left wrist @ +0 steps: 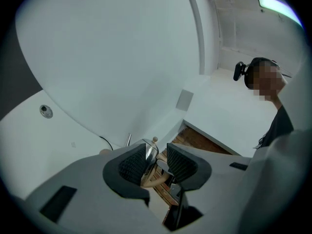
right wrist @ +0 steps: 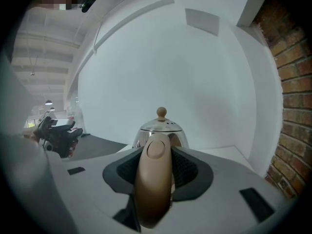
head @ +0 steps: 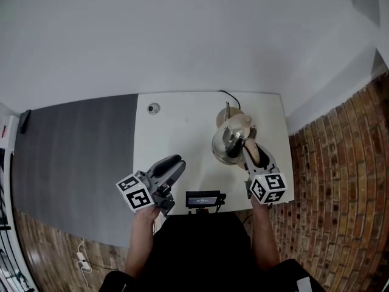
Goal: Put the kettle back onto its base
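Note:
A shiny steel kettle (head: 231, 140) with a tan knob and tan handle (right wrist: 155, 179) hangs over the white table (head: 182, 132), right of centre. My right gripper (head: 252, 152) is shut on that handle from the near side, and in the right gripper view (right wrist: 157, 169) the handle fills the gap between both pads. The round tan base (head: 226, 115) lies just behind the kettle, partly hidden by it, with a black cord (head: 230, 96) running to the table's back edge. My left gripper (head: 173, 166) hovers near the front edge, open a little and holding nothing; the kettle (left wrist: 148, 152) shows through its gap (left wrist: 157, 162).
A small round fitting (head: 153, 108) sits near the table's back left corner. A black device (head: 203, 198) is at the front edge between my arms. Grey flooring (head: 73, 163) lies left of the table, brick flooring (head: 340, 181) to the right, and a white wall behind.

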{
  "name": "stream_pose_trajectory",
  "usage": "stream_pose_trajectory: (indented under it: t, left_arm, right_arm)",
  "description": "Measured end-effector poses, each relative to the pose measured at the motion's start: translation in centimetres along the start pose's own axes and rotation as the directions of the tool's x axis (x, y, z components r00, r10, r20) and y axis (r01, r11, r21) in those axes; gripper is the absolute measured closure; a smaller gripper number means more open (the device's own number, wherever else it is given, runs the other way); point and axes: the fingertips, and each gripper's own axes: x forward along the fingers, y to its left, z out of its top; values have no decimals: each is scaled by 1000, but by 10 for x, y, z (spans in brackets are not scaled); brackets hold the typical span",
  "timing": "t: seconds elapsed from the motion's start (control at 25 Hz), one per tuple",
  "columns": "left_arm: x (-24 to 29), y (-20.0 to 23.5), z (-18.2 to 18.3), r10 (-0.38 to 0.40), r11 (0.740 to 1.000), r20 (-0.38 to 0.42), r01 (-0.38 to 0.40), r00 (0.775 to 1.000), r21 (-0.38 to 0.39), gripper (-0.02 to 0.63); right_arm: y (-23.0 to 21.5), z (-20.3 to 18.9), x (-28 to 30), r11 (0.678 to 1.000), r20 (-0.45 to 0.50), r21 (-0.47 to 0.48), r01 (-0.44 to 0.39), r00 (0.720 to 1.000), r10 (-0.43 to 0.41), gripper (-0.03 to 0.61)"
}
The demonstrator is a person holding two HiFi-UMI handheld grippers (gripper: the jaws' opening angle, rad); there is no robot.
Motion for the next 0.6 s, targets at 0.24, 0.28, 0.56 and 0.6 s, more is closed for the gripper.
stream_pose_trajectory:
  t: [0.24, 0.28, 0.56, 0.6]
  left_arm:
    - [50, 5, -11, 61, 998, -28, -61, 998, 3, 466]
    - [54, 5, -14, 74, 997, -34, -74, 997, 2, 466]
    - [62, 9, -24, 144, 990, -55, -144, 988, 4, 466]
    - [61, 11, -22, 147, 989, -54, -147, 988, 4, 466]
  right_arm:
    - [-52, 9, 21, 999, 20, 23, -34, 999, 33, 428]
    - [-58, 9, 23, 999, 21, 30, -41, 999, 41, 428]
    - [-89, 18, 51, 996, 45, 64, -64, 997, 61, 428]
    - [-93, 20, 55, 996, 48, 64, -57, 997, 54, 428]
